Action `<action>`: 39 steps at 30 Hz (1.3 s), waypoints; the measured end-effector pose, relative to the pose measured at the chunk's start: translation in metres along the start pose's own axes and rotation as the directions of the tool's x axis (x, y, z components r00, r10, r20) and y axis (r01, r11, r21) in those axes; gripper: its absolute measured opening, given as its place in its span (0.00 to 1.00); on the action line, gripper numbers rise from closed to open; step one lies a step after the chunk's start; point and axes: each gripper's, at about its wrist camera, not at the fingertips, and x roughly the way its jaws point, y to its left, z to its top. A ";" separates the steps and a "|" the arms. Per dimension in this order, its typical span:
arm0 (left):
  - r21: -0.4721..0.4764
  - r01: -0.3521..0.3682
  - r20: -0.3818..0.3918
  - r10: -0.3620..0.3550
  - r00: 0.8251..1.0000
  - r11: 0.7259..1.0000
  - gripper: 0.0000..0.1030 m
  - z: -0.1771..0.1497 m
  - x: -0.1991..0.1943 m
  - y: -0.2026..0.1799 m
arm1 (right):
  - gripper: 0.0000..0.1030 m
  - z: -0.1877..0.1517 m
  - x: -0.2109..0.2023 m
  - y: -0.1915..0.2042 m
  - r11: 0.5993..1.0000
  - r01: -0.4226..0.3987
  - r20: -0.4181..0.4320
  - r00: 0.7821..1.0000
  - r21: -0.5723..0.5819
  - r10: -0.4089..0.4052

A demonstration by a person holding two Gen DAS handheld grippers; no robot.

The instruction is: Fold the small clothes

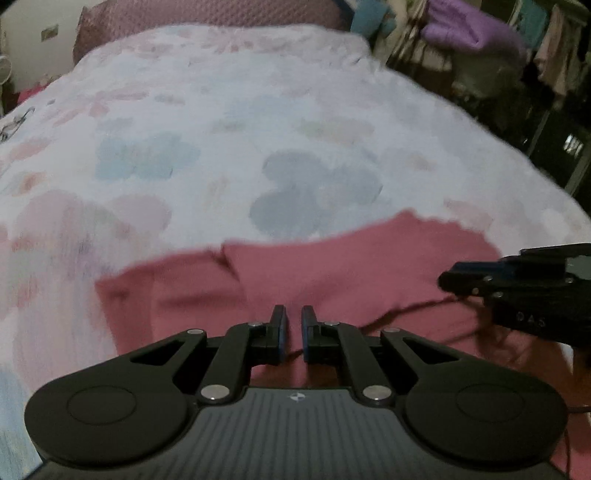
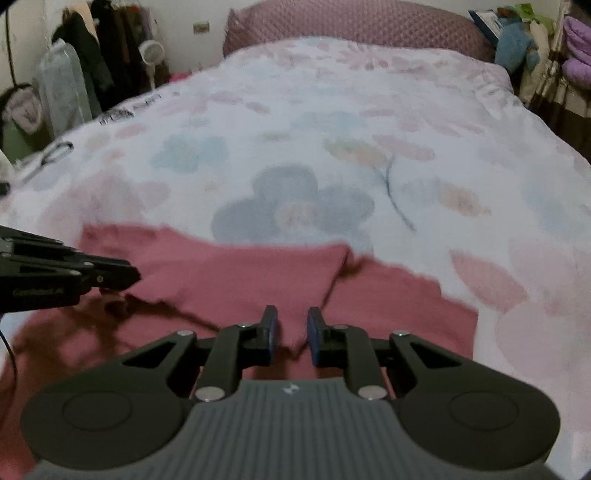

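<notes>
- Pink cloth, a small garment [image 1: 332, 273], lay spread on the near part of the bed, partly folded, with one flap lapped over the rest along a crease; both our views were blurred.
- Beneath it we saw a white quilt [image 1: 229, 122] printed with pale pink, blue and grey flowers, covering the whole bed.
- At the far end stood a dusky pink quilted headboard [image 2: 354, 22].
- In the right wrist view, dark coats [image 2: 99, 55] hung in the far left corner beside a small white fan [image 2: 151, 51], and a wall socket plate [image 2: 201, 26] sat on the pale wall.
- To the right of the bed we made out a blue soft toy [image 2: 513, 48] and purple bedding [image 2: 576, 48], with more clothes hanging behind in the left wrist view.
- Our left gripper [image 1: 294, 325] hung low over the garment with its jaws drawn nearly together and only a thin slit between the blue pads; we could not see any cloth caught in it.
- Our right gripper [image 2: 292, 328] stood a little wider apart, with a fold of the pink cloth rising between the pads; we could not tell whether they pressed on it.
- Pale lettering ran along each gripper's side where the other camera caught it, too blurred for us to read.
</notes>
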 end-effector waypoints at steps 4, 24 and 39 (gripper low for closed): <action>0.025 -0.042 -0.019 0.042 0.999 0.999 0.12 -0.008 0.006 0.001 | 0.13 -0.019 0.007 -0.001 1.000 0.013 -0.015 1.000 0.022 -0.013; 0.223 0.079 -0.096 -0.059 0.994 0.971 0.17 -0.065 -0.150 -0.046 | 0.19 -0.072 -0.165 0.039 0.991 -0.116 -0.086 0.990 -0.071 0.110; 0.325 0.043 -0.207 0.027 0.978 0.945 0.42 -0.184 -0.206 -0.057 | 0.43 -0.213 -0.255 0.043 0.985 -0.059 -0.218 0.976 -0.164 0.022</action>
